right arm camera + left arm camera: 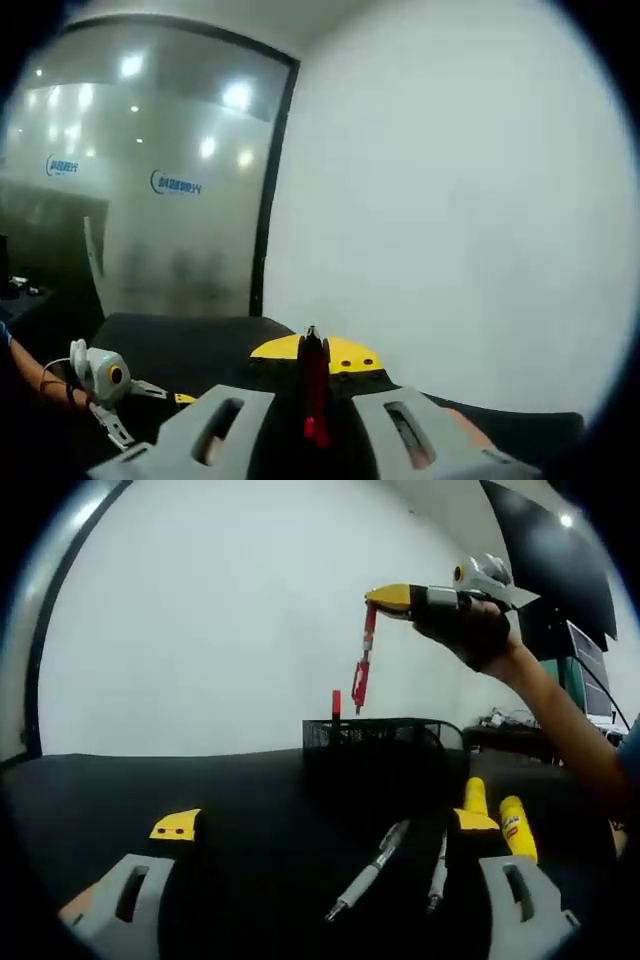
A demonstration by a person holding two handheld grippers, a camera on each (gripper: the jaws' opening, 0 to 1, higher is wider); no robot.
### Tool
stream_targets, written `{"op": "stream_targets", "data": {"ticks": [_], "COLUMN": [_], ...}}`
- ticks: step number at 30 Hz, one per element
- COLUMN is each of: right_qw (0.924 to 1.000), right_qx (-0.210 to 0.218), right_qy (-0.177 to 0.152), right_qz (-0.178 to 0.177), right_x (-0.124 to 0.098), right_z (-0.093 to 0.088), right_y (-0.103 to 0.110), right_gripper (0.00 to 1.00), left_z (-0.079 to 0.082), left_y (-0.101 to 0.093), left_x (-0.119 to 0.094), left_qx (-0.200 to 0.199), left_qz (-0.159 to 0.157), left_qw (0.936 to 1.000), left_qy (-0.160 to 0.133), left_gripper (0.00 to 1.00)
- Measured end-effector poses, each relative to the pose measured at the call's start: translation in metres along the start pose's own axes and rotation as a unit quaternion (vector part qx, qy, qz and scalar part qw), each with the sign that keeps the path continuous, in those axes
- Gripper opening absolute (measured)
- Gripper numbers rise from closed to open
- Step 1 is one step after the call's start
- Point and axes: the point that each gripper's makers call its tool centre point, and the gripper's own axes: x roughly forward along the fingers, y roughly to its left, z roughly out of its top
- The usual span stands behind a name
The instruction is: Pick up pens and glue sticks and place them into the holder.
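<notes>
Left tool (325, 830): its grey jaws with yellow tips stand wide apart and hold nothing, low over the black bench (150, 780).

Right tool (385, 598): seen in the left gripper view, it is raised above the holder in a black-gloved hand (470, 630); its yellow tips are closed on the top end of a red pen (363, 665), which hangs down from them in the air. In the right gripper view the same pen (313, 390) stands clamped between the closed yellow tips (313, 352).

Black wire-mesh holder (375, 738): it stands on the bench beyond the left tool, below the hanging pen and apart from it. A red-topped stick (336, 702) rises upright out of its left side.

Loose pens: a grey pen with a dark clip (368, 872) lies slanted on the bench between the left tool's jaws; a second grey pen (438, 875) lies just beside the right-hand jaw, partly hidden by it.

Yellow glue sticks: one (475, 795) lies behind the right-hand jaw's tip, another (518, 828) just beside it, both near the front of the holder.

Surroundings: a plain white wall (220, 630) rises behind the bench; a frosted glass partition (150, 180) with a dark frame shows in the right gripper view, where the left tool (100, 375) sits low at the left edge.
</notes>
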Motion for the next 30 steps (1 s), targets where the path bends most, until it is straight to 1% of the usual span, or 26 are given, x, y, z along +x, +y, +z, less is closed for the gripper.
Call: {"op": "stream_targets", "data": {"ticks": [1, 4, 6, 8, 14, 16, 19, 22, 25, 30], "right_qw": [1.0000, 0.9999, 0.9998, 0.9995, 0.9984, 0.9980, 0.9972, 0.9962, 0.9952, 0.9928], "right_qx": [0.000, 0.008, 0.018, 0.032, 0.053, 0.057, 0.066, 0.074, 0.079, 0.088], "right_qy": [-0.001, -0.003, 0.000, 0.005, 0.018, 0.022, 0.029, 0.038, 0.052, 0.076], "right_qz": [-0.002, -0.007, -0.003, 0.004, 0.011, 0.013, 0.016, 0.023, 0.025, 0.028], "right_x": [0.001, 0.004, 0.006, 0.008, 0.012, 0.012, 0.013, 0.015, 0.017, 0.020], "right_z": [-0.002, -0.009, -0.014, -0.020, -0.035, -0.039, -0.044, -0.051, -0.060, -0.075], "right_y": [-0.002, -0.008, -0.010, -0.011, -0.015, -0.016, -0.017, -0.016, -0.017, -0.017], "right_gripper": [0.04, 0.04, 0.04, 0.04, 0.04, 0.04, 0.04, 0.05, 0.05, 0.05], "left_z": [0.004, 0.005, 0.003, 0.003, -0.002, -0.003, -0.001, 0.002, 0.002, 0.000], "left_y": [-0.001, -0.003, -0.003, -0.005, -0.010, -0.009, -0.008, -0.004, -0.003, -0.005], "left_x": [0.000, -0.002, -0.002, -0.002, 0.000, 0.000, -0.002, -0.003, -0.003, -0.003], "left_qx": [-0.003, -0.005, -0.004, -0.003, 0.022, 0.028, 0.024, 0.010, 0.006, 0.015], "left_qz": [-0.004, -0.005, -0.006, -0.008, -0.010, -0.010, -0.010, -0.006, -0.004, -0.004], "left_qw": [0.9999, 0.9999, 0.9999, 0.9999, 0.9997, 0.9996, 0.9997, 0.9999, 0.9999, 0.9999], "left_qy": [-0.011, -0.015, -0.010, -0.013, 0.001, 0.002, -0.003, -0.010, -0.012, -0.007], "left_gripper": [0.96, 0.95, 0.95, 0.94, 0.94, 0.93, 0.93, 0.92, 0.92, 0.91]}}
